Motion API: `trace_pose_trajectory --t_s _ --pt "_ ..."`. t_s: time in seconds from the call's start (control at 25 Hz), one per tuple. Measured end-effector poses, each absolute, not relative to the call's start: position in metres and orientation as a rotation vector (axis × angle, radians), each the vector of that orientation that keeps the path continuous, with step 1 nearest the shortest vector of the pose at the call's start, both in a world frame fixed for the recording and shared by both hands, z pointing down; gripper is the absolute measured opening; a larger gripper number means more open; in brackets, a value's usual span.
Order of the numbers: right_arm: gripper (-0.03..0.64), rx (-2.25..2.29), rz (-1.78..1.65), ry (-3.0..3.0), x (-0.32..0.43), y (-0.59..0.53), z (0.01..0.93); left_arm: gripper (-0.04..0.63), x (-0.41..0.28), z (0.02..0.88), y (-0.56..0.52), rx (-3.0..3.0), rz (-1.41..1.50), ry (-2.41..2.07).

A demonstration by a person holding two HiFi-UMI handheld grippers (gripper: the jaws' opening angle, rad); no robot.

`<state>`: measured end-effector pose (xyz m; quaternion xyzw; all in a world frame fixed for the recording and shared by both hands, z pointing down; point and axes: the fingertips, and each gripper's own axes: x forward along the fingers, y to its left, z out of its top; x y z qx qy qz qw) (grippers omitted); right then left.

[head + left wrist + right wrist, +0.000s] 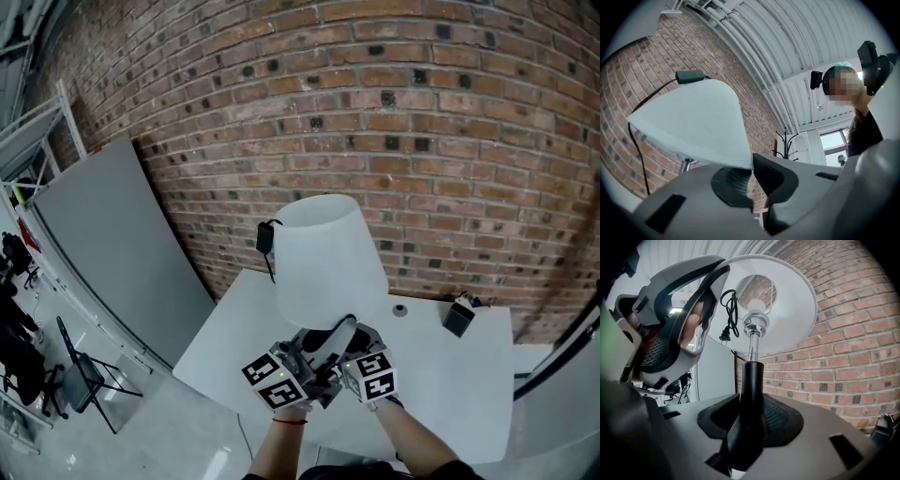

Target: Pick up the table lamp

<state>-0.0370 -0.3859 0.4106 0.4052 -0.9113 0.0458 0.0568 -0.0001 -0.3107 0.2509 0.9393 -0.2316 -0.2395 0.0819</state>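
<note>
Your right gripper (pixel 751 420) is clamped on the black stem (pixel 752 380) of the table lamp (pixel 328 258), a pad pressing from each side. Your left gripper (pixel 752 174) is nearly closed, pinching the lower rim of the white shade (pixel 693 122). In the head view both grippers sit side by side and hold the lamp upright over the near part of the white table (pixel 459 394); they hide its foot. Only the right gripper view looks up under the shade, to the chrome neck (pixel 753 329) and the cord's plug (pixel 724 336). Only the left gripper view shows the ceiling and a coat stand (pixel 787 140). You have two grippers and one lamp. Two small things lie farther back on the table: a round piece (pixel 400 309) and a black box (pixel 458 319). One grey panel (pixel 103 244) leans on the brick wall (pixel 422 112).
</note>
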Motion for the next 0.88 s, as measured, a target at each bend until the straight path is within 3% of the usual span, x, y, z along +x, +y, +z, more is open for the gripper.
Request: trace_pose_trajectory --t_s 0.88 --pt "0.15 1.244 -0.018 -2.907 -0.031 -0.379 0.311 0.017 0.016 0.165 -0.287 2.976 -0.707 -0.724"
